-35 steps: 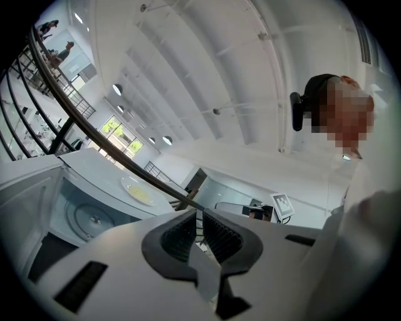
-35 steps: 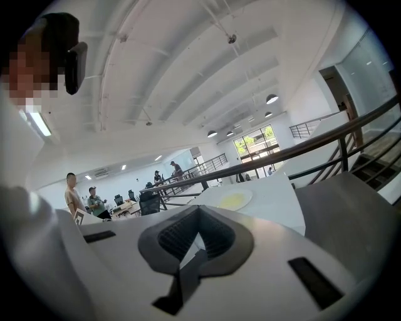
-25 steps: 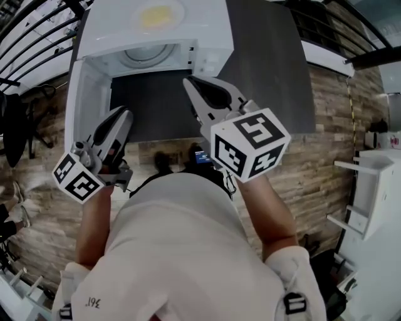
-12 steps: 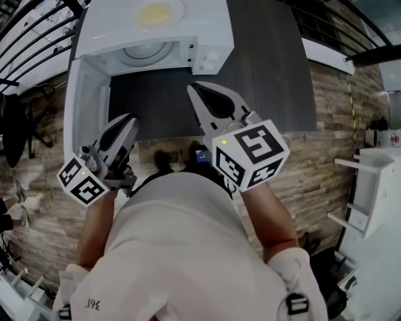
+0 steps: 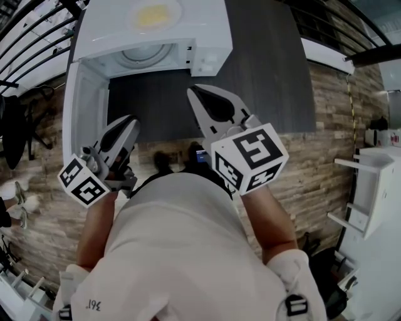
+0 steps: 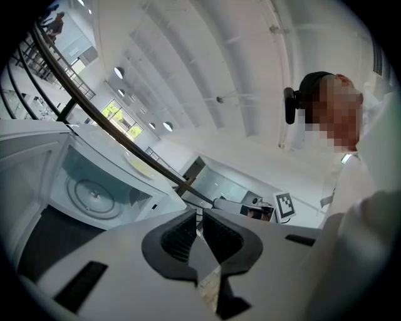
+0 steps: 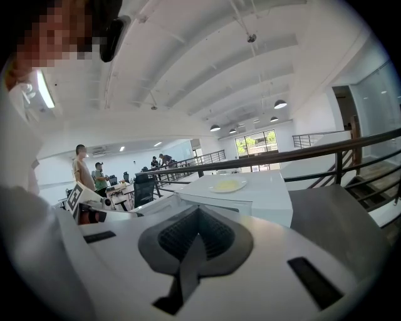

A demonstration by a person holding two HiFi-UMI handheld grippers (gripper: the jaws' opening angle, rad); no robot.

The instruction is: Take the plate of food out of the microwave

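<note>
Since a second ago the left gripper [image 5: 127,121] drifts slightly right and the right gripper [image 5: 195,93] barely shifts. Both hang near the person, jaws closed on nothing. The plate of food [image 5: 155,14] sits far off on top of the open microwave [image 5: 210,34], whose turntable [image 5: 145,55] is bare, so the removal looks finished.

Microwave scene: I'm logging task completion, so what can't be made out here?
Food on the plate: only a small yellow patch in head and right gripper views.
Microwave control panel: too small to read, head view.
Cavity's lower right: behind the left gripper's body, left gripper view.
</note>
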